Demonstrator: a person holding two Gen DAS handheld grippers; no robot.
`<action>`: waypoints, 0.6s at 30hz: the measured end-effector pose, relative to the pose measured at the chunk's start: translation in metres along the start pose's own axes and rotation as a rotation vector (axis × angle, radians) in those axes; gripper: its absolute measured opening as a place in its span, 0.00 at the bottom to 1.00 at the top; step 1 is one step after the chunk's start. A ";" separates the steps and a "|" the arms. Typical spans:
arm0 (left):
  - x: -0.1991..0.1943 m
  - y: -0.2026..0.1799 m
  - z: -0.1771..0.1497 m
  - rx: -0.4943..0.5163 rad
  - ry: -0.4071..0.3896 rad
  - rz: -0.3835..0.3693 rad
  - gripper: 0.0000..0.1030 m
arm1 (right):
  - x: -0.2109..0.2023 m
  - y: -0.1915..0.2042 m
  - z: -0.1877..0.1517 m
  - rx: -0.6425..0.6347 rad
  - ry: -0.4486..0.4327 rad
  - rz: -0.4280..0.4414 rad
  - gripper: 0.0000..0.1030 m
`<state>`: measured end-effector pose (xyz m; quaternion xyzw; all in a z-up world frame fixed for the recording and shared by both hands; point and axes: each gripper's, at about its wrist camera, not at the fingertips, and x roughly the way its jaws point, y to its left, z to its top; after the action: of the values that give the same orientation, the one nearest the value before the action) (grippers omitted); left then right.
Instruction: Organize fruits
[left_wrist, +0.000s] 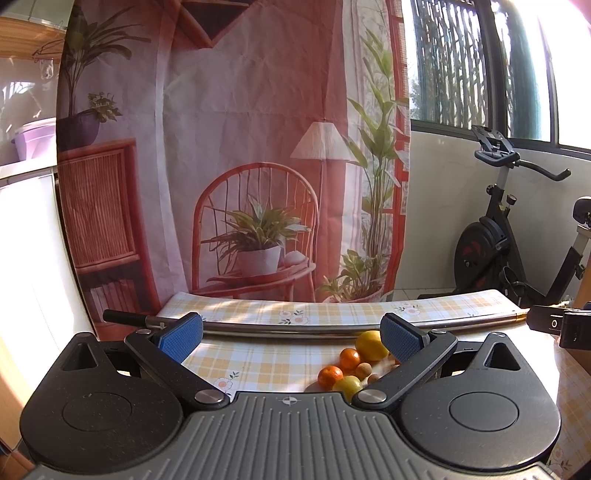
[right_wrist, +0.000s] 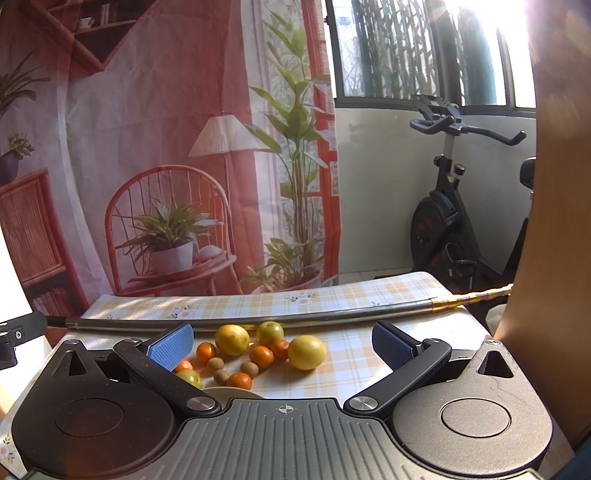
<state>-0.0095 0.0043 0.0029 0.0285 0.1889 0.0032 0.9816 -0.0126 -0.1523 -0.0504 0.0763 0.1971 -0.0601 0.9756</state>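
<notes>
Two sets of tongs, left tongs (left_wrist: 291, 338) and right tongs (right_wrist: 282, 341), hover spread wide and empty above fruits (right_wrist: 258, 350) clustered on a checked table (right_wrist: 351, 365).

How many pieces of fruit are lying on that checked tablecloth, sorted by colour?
From the right wrist view:
Large yellow fruits: 2
Yellow-green fruits: 2
Small orange fruits: 5
Small brown fruits: 3
Total: 12, though the left finger of the right gripper may hide more.

Mixed citrus and kiwis (right_wrist: 258, 354) clustered on tablecloth (right_wrist: 351, 365)
</notes>
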 end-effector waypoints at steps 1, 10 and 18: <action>0.001 0.000 0.000 -0.001 0.002 0.000 1.00 | 0.000 0.000 0.000 0.000 0.000 0.000 1.00; 0.003 0.001 0.001 -0.007 0.017 0.002 1.00 | 0.002 0.001 -0.001 0.002 0.007 0.000 1.00; 0.009 0.002 0.000 -0.013 0.047 0.006 1.00 | 0.012 -0.001 -0.002 0.003 0.027 -0.001 1.00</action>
<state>-0.0013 0.0061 -0.0005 0.0227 0.2120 0.0079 0.9770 -0.0031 -0.1540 -0.0572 0.0785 0.2102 -0.0598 0.9727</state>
